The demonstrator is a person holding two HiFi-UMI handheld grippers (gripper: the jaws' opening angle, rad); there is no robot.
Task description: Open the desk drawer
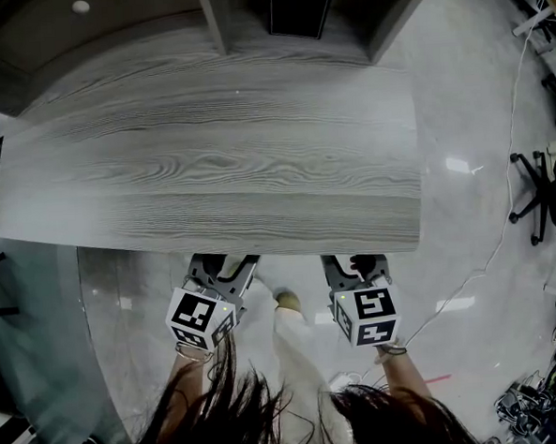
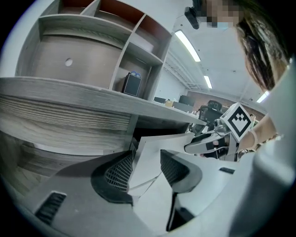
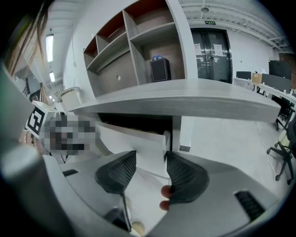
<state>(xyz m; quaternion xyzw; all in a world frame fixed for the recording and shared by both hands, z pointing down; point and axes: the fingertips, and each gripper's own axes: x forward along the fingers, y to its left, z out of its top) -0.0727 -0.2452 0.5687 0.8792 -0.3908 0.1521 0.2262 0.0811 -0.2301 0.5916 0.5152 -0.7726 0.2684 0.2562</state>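
Note:
The grey wood-grain desk top (image 1: 218, 164) fills the head view. Both grippers reach under its front edge, so only their marker cubes show, left (image 1: 201, 317) and right (image 1: 366, 314). Under the desk a white drawer (image 2: 155, 143) stands pulled out from its dark slot. My left gripper (image 2: 144, 169) is open, its ribbed pads apart with the drawer's white front panel between and beyond them. My right gripper (image 3: 150, 171) is open too, and the drawer's front corner (image 3: 138, 143) lies in its gap. The pads are not pressing on the panel. The right gripper's body (image 2: 208, 141) shows at the right of the left gripper view.
A shelf unit at the desk's back holds a black box (image 1: 299, 9). An office chair (image 1: 539, 186) and a floor cable (image 1: 503, 221) lie to the right. The person's legs and shoe (image 1: 288, 302) are between the grippers. Glass doors (image 3: 212, 55) stand far off.

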